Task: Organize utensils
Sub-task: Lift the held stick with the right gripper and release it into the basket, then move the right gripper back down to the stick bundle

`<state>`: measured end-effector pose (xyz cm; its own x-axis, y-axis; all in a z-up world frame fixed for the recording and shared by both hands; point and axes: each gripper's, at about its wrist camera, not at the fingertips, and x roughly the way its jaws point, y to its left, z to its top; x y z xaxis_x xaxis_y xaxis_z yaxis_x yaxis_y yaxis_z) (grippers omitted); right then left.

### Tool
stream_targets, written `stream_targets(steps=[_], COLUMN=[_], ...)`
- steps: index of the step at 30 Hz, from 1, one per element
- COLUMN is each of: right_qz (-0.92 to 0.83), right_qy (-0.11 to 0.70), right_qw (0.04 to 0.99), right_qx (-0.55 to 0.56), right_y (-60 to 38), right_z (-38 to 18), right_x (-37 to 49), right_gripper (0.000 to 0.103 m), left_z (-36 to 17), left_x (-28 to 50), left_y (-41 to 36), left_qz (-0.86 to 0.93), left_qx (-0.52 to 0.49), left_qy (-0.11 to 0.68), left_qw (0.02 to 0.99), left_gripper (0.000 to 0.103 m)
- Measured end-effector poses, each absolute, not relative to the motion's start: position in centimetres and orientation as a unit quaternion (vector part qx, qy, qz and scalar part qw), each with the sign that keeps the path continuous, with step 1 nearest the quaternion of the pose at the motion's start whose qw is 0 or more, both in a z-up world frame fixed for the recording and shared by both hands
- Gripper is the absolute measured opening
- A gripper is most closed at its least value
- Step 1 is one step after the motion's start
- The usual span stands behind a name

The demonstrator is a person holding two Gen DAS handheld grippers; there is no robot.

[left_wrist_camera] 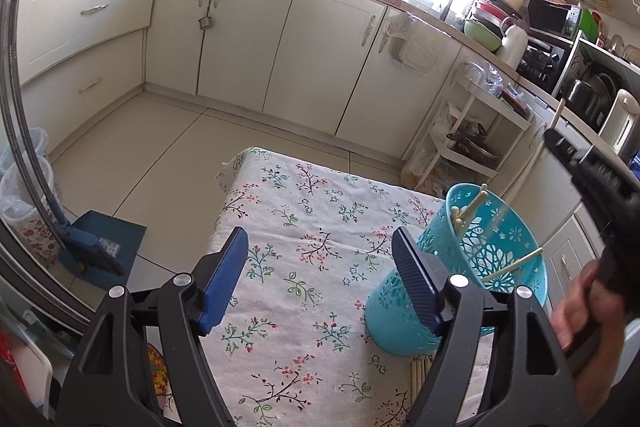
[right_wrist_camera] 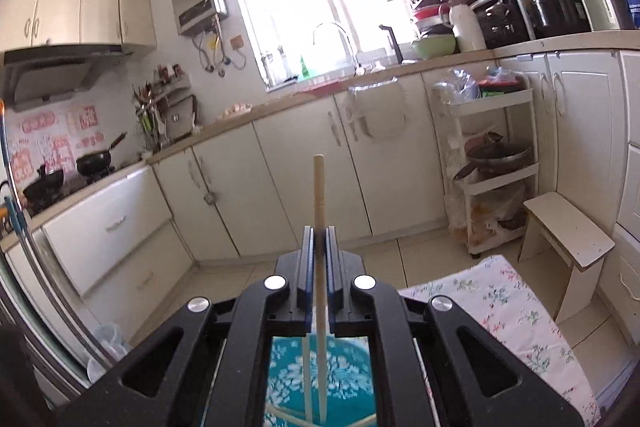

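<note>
left gripper (left_wrist_camera: 320,269): black frame, blue ribbed pads, jaws released wide, nothing between, hovering low over worktop
right gripper (right_wrist_camera: 319,247): held by right hand (left_wrist_camera: 580,307), above basket, jaws clenched on chopstick
chopstick (right_wrist_camera: 319,187): pale wood, slim, upright, lower end pointing down into basket
basket (left_wrist_camera: 492,239): teal plastic, round, lattice cutouts, tilted, just right of left jaws, several chopsticks inside
worktop (left_wrist_camera: 304,211): floral cloth cover
</note>
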<state>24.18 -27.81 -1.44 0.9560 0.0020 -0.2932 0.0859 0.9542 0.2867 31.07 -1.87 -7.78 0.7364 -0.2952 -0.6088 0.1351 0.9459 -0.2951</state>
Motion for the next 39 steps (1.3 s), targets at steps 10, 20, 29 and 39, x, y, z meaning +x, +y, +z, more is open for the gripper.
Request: stream_targets(steps=[10, 20, 29, 39], right_qz=[0.008, -0.009, -0.032, -0.004], right_qy=[0.181, 0.204, 0.335, 0.374], right_qw=[0.977, 0.973, 0.930, 0.919], right_qx=[0.115, 0.111, 0.150, 0.123], right_y=[-26.3, -27.7, -28.9, -26.3], right_z=[-2.5, -4.9, -12.4, -14.6], right_x=[21.8, 12.8, 11.1, 11.9], right_gripper=[0.011, 0.034, 0.034, 0.034], left_z=[-7.7, -7.6, -7.6, -7.5], left_x=[30.5, 30.4, 29.3, 28.7], left_y=[-2.5, -2.3, -2.6, -1.9], left_qz=[-0.119, -0.115, -0.111, -0.111], left_qx=[-0.103, -0.094, -0.067, -0.053], left_qy=[0.343, 0.342, 0.332, 0.327], left_qw=[0.926, 0.928, 0.934, 0.937], left_gripper=[0.074, 0.076, 0.078, 0.083])
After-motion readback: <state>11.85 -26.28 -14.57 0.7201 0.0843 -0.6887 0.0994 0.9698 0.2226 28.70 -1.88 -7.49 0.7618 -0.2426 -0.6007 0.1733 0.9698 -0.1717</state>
